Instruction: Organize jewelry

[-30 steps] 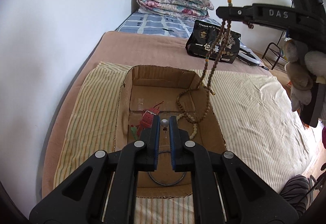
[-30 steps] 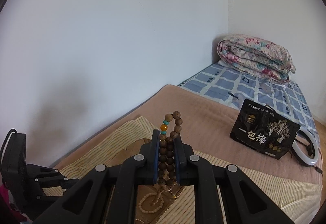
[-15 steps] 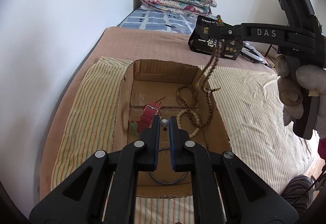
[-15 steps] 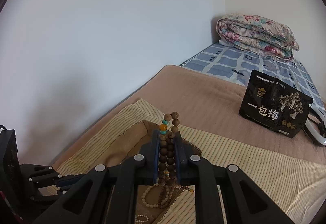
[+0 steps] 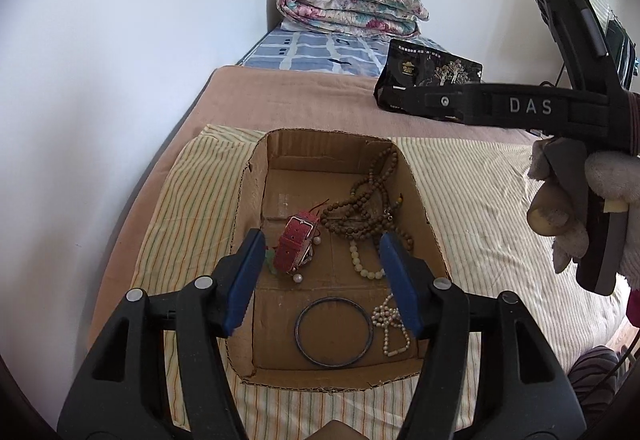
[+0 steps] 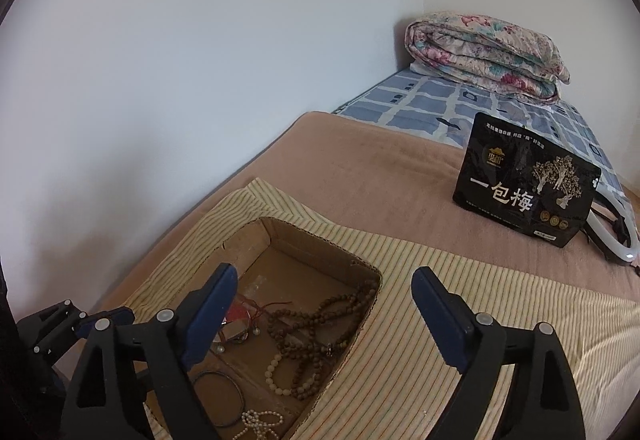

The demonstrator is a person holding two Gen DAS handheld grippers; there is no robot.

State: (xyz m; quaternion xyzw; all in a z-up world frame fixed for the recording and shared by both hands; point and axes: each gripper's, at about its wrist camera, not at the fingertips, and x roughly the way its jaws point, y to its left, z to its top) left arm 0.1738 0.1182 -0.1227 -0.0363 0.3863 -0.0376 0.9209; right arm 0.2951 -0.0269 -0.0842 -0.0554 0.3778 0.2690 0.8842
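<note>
- My left gripper (image 5: 322,272) is spread wide with nothing between its blue pads, hovering above the near half of the cardboard box (image 5: 256,191).
- My right gripper (image 6: 324,314) is likewise spread wide and holds nothing; it sits above the box's right edge and the striped cloth (image 6: 460,300).
- The long brown bead necklace (image 5: 366,207) lies piled inside the box, one strand running up against the far right wall.
- A pale bead bracelet (image 5: 362,260) rests just in front of that pile, touching it.
- The red watch strap (image 5: 296,242) lies left of the beads, with a small green piece (image 5: 270,258) at its left side.
- A dark bangle (image 5: 334,332) lies flat on the box floor near the front wall; a white pearl string (image 5: 390,324) sits just to its right.
- Beyond the box, a black snack bag (image 6: 524,189) stands on the brown blanket (image 6: 360,175), and a folded floral quilt (image 6: 484,55) sits by the far wall.
</note>
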